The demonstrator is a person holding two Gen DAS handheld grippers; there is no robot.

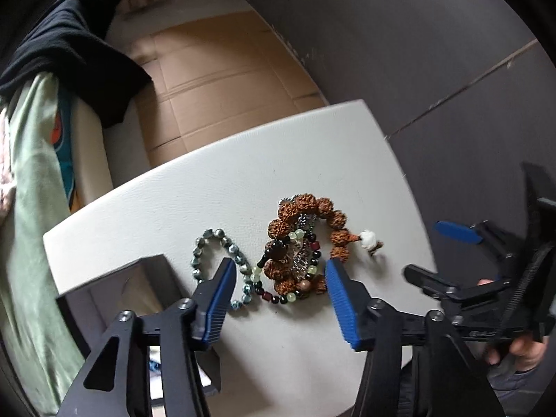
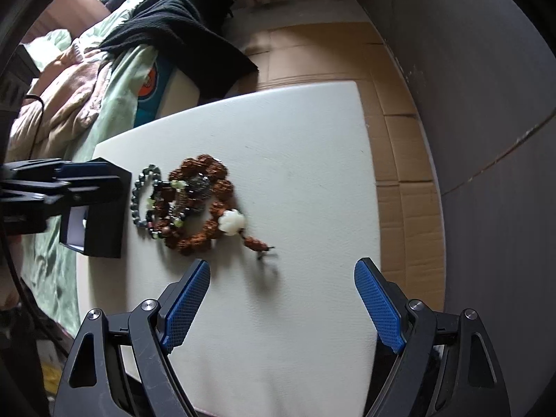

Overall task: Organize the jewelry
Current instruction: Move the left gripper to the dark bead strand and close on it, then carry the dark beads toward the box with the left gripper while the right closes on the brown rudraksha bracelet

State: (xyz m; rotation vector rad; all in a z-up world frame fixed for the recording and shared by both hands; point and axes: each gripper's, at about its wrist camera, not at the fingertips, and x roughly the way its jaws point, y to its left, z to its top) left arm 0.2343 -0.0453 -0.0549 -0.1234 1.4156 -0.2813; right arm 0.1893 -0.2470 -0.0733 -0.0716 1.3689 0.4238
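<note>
Several bracelets (image 1: 292, 260) lie tangled near the counter's (image 1: 243, 180) left edge beside a black box (image 1: 114, 288), so I'd lower my left gripper (image 1: 278, 299), jaws apart and empty, onto one strand only, while my right gripper (image 2: 281, 305) hangs wide open nearby; rough brown beads, glassy green ones.
</note>
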